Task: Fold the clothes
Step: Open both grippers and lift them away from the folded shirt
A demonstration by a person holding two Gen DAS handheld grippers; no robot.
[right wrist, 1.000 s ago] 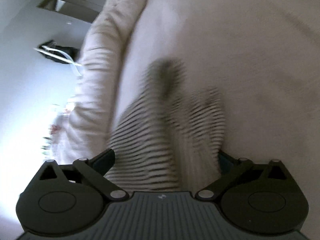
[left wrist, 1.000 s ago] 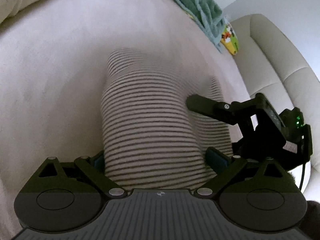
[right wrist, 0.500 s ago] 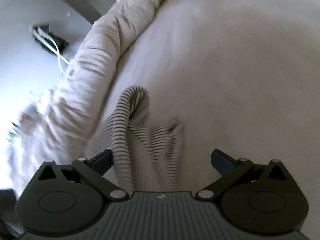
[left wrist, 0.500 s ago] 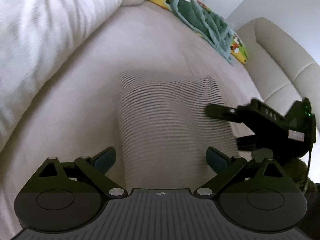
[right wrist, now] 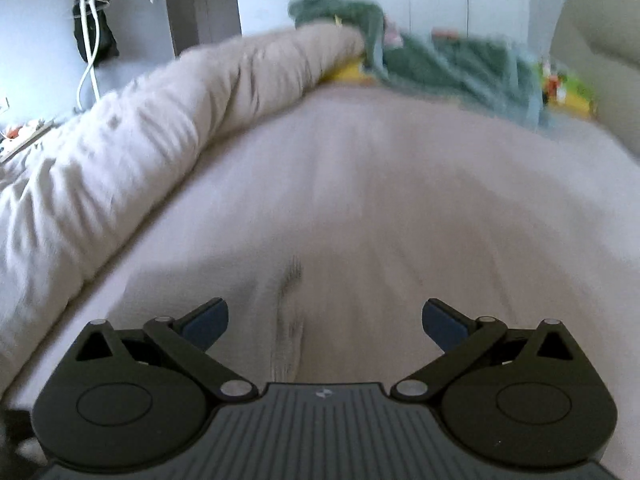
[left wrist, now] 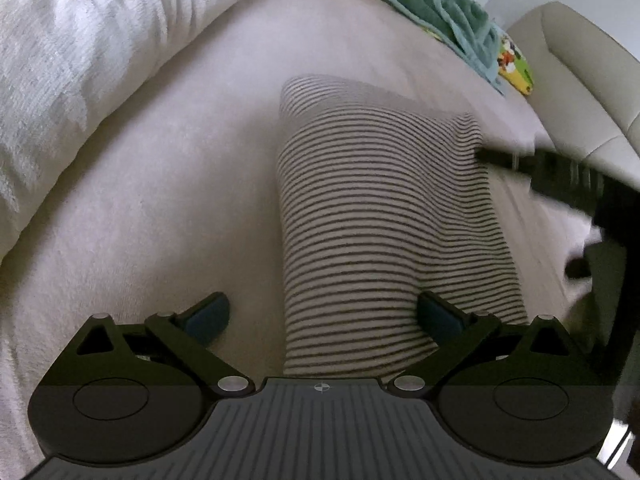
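A folded striped garment (left wrist: pixel 384 216) in white with thin dark stripes lies flat on the pale bed sheet (left wrist: pixel 168 208). My left gripper (left wrist: pixel 322 316) is open just above its near edge, holding nothing. My right gripper shows blurred in the left wrist view (left wrist: pixel 560 178) at the garment's far right corner. In the right wrist view my right gripper (right wrist: pixel 326 320) is open and empty over the sheet (right wrist: pixel 400 200); only a blurred strip of striped cloth (right wrist: pixel 290 312) shows between its fingers.
A rolled white duvet (left wrist: pixel 92 64) runs along the left side of the bed and shows in the right wrist view (right wrist: pixel 132 152). A green blanket (left wrist: pixel 436 12) on a yellow printed cloth (left wrist: pixel 514 64) lies at the far end. A cream padded headboard (left wrist: pixel 588 84) stands at the right.
Both grippers have let go of the striped garment, which now lies flat and folded. My right gripper has lifted and swung away, its view now turned toward the far end of the bed.
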